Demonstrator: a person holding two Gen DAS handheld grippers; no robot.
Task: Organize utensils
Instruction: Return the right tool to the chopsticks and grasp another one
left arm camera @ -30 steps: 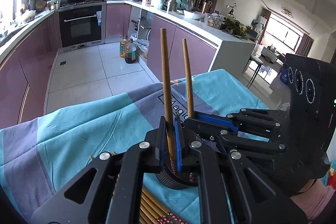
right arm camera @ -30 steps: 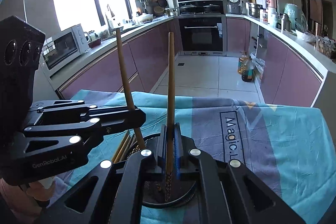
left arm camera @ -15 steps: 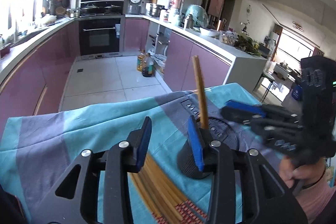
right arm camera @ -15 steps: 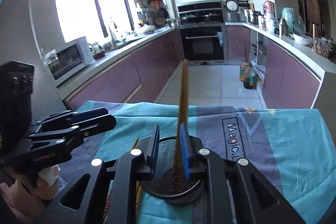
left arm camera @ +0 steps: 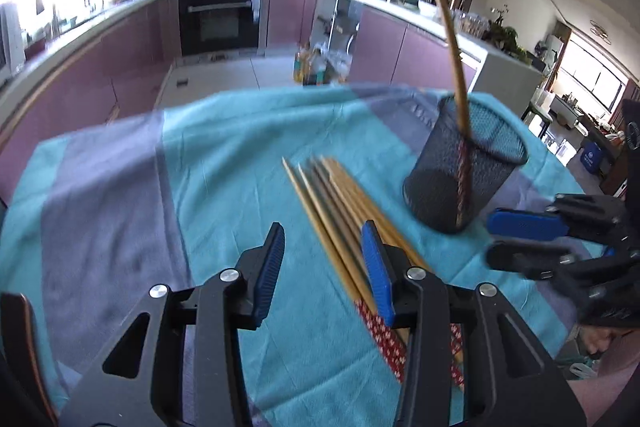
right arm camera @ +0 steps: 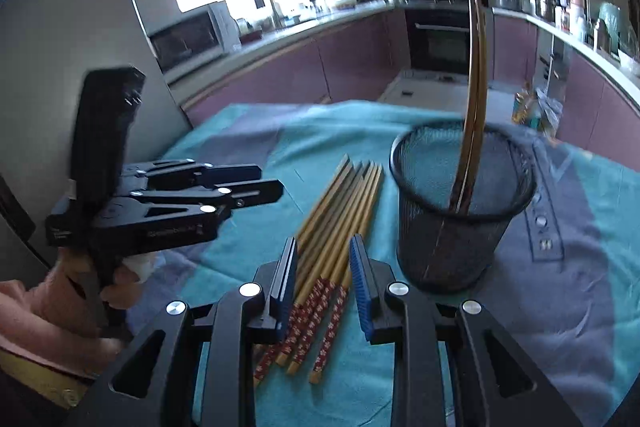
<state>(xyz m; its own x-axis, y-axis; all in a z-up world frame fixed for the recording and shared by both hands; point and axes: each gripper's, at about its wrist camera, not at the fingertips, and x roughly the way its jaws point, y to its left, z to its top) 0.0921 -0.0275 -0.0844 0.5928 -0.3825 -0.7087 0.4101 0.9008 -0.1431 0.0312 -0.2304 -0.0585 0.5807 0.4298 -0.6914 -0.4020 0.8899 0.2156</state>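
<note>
Both chopsticks that were clamped a second ago now stand loose in the mesh holder, leaning on its rim; I have pulled both tools back and down toward the pile.

Left gripper: jaws apart, holding nothing, poised low over the chopsticks on the cloth. The blue pads straddle the near stretch of the bundle, so a single stick could be pinched from here.

Right gripper: jaws also parted and empty, bracketing the patterned handle ends of the same bundle from the opposite side.

Remaining sticks lie side by side on the teal tablecloth, just beside the holder and not touching it as far as I can tell. Motion blur softens the holder, so I count two sticks in it, probably.

Judgement: the task is early, with most sticks still flat. Working from opposite ends keeps the tools from colliding. Risk: pinching two adjacent sticks at once, since they lie touching.
</note>
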